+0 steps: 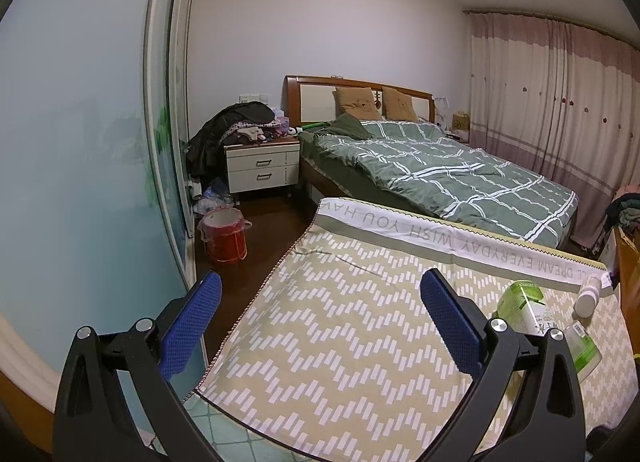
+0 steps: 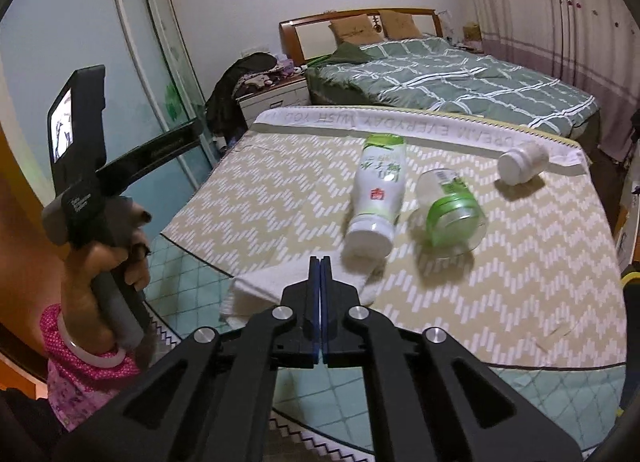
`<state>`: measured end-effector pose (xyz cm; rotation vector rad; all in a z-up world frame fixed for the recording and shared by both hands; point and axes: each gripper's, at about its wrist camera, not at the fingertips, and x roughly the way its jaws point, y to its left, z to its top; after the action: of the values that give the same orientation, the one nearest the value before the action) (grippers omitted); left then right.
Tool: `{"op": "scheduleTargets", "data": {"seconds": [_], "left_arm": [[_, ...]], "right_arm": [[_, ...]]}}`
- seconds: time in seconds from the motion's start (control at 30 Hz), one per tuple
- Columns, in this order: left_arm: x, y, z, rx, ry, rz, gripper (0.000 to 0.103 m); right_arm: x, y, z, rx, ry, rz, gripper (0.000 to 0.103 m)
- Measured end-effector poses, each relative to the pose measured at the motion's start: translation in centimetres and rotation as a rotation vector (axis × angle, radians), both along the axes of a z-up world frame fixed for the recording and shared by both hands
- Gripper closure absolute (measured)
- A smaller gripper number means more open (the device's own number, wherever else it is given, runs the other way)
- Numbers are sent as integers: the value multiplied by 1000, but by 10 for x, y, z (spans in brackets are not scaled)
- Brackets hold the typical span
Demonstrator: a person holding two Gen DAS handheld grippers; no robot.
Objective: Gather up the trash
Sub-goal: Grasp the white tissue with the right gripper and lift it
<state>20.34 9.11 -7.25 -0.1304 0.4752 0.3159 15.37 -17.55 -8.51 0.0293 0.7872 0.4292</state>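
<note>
Nearby, red bin (image 1: 224, 236) bag-lined, 3 containers lying on cloth (image 2: 280, 190), left gripper (image 1: 320, 314) released, right gripper (image 2: 320, 262) clenched empty.

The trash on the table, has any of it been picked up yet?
Nothing looks collected. The tall white bottle, clear jar and small white bottle all lie on the patterned cloth. The right claw is shut with nothing in it, above a white tissue; the left claw is open. The red bin waits on the floor.
</note>
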Motion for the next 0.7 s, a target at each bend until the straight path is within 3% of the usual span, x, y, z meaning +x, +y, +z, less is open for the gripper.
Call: {"op": "scheduleTargets", "data": {"seconds": [0.07,0.13,0.27,0.4,0.47,0.5,0.53,0.6,0.7], "left_arm": [[0,0,0,1,-2,2,5],[-1,0,1,2,-7,6,5],[-8,4,6,3,-39,42,5],[-8,6,6,-10,-32,38,5],[-8,4,6,-8,-31,31,5],[-9,4,7,-7,-34,30,5],[-10,4,8,-6,-40,31,5],[-11,4,9,-6,-43,32,5],[-11,4,9,-10,-38,28,5]], "right_arm": [[4,3,-7,-26,25,2,102],[11,5,-18,-18,56,-10,95],[27,18,-38,-46,96,-29,53],[35,35,-49,-103,105,-28,40],[37,39,-58,-124,135,-34,40],[37,40,-63,-131,148,-29,47],[33,41,-65,-154,120,-37,57],[31,40,-65,-134,114,-23,96],[29,33,-61,-108,103,-28,96]]}}
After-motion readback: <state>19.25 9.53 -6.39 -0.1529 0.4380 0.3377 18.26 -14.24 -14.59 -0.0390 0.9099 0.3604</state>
